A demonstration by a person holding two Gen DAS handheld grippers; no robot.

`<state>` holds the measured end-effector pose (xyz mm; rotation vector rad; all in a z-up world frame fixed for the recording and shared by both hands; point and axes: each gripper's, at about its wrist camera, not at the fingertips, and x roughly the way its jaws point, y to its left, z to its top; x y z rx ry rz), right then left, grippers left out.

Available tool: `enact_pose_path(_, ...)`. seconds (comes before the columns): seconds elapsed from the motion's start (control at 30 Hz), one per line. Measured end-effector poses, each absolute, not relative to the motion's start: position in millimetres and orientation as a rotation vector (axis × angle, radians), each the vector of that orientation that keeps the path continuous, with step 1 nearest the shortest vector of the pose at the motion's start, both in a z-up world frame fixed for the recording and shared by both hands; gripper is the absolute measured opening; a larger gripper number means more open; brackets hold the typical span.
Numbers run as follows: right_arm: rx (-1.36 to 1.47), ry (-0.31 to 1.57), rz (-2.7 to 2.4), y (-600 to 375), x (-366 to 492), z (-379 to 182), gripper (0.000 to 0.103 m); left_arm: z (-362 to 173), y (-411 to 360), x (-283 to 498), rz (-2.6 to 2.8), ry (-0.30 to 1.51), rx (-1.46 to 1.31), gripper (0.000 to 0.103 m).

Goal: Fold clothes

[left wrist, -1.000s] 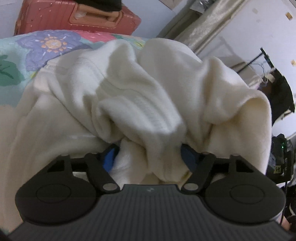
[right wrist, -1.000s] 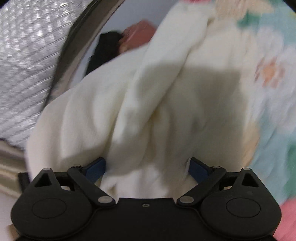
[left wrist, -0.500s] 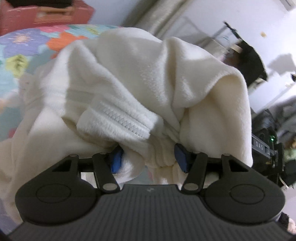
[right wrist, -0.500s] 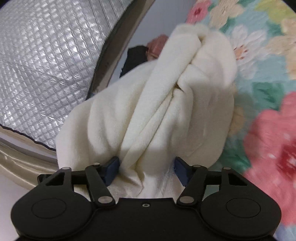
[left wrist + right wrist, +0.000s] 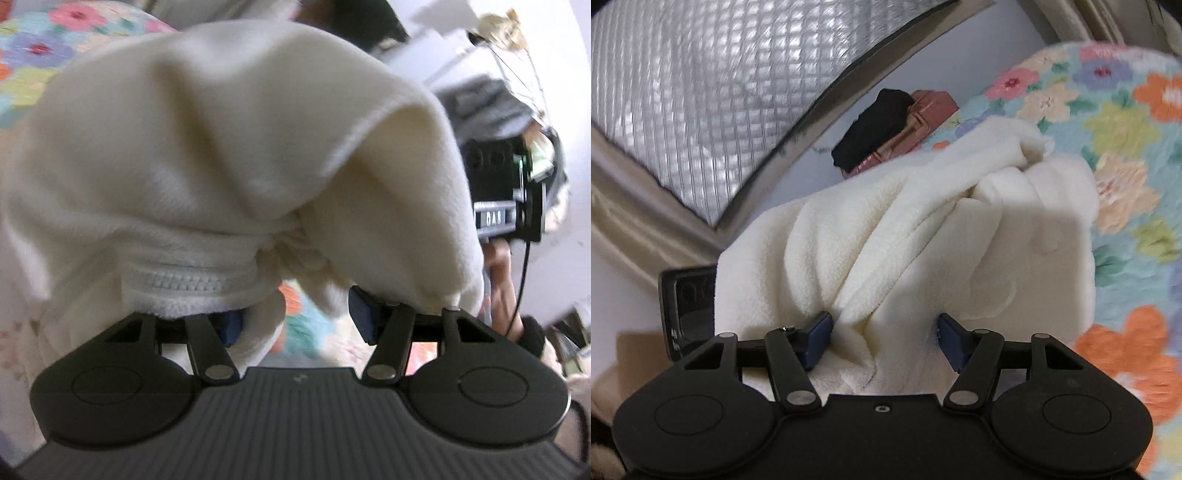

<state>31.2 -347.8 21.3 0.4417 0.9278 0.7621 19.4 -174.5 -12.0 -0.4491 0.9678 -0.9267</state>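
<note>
A cream fleece jacket [image 5: 207,147] with a white zipper [image 5: 177,284] fills the left wrist view, bunched and lifted off the floral bedspread [image 5: 48,55]. My left gripper [image 5: 295,321] holds a fold of it between its blue pads [image 5: 360,314]. In the right wrist view the same jacket [image 5: 923,236] hangs in thick folds. My right gripper [image 5: 882,336] is shut on a bunch of this fleece between its blue pads [image 5: 818,332].
The floral bedspread [image 5: 1126,147] lies to the right. A pink suitcase [image 5: 923,122] with a black garment [image 5: 875,129] on it stands at the far wall. A quilted silver panel [image 5: 701,92] is at the left. Black equipment [image 5: 506,195] stands at the right.
Both grippers have lifted the jacket higher off the bed. The left view has swung right, and the jaws of both stand a little closer on the fleece than a second ago.
</note>
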Motion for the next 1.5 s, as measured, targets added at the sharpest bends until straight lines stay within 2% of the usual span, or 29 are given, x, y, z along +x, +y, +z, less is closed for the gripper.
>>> enact_pose_path(0.43,0.359,0.812,0.565,-485,67,74,0.065,29,-325,85,-0.936,0.796,-0.375,0.057)
enact_pose_path(0.6,0.239,0.653,0.202,-551,79,84,0.066,20,-383,116,-0.748,0.768,-0.059,0.058)
enact_pose_path(0.73,0.261,0.722,0.202,-581,73,75,0.067,28,-378,111,-0.741,0.729,0.012,0.065)
enact_pose_path(0.9,0.313,0.813,0.243,-585,68,51,0.074,25,-382,117,-0.643,0.792,0.125,0.07)
enact_pose_path(0.97,0.353,0.827,0.266,-579,71,37,0.074,16,-374,115,-0.527,0.837,0.071,0.071)
enact_pose_path(1.13,0.614,0.63,0.24,-580,32,-26,0.077,-16,-342,86,-0.344,0.883,-0.124,0.072)
enact_pose_path(1.17,0.664,0.649,0.202,-583,24,-44,0.077,-23,-338,79,-0.354,0.885,-0.151,0.073)
enact_pose_path(1.2,0.661,0.748,0.171,-582,27,-56,0.078,-29,-334,73,-0.343,0.884,-0.158,0.078)
enact_pose_path(1.27,0.53,0.853,0.17,-576,29,-63,0.077,-41,-326,64,-0.291,0.875,-0.141,0.079)
enact_pose_path(1.33,0.443,0.885,0.096,-573,29,-64,0.078,-54,-314,62,-0.249,0.874,-0.185,0.079)
enact_pose_path(1.5,0.543,0.919,0.164,-583,41,-74,0.079,-73,-275,72,-0.176,0.896,-0.417,0.079)
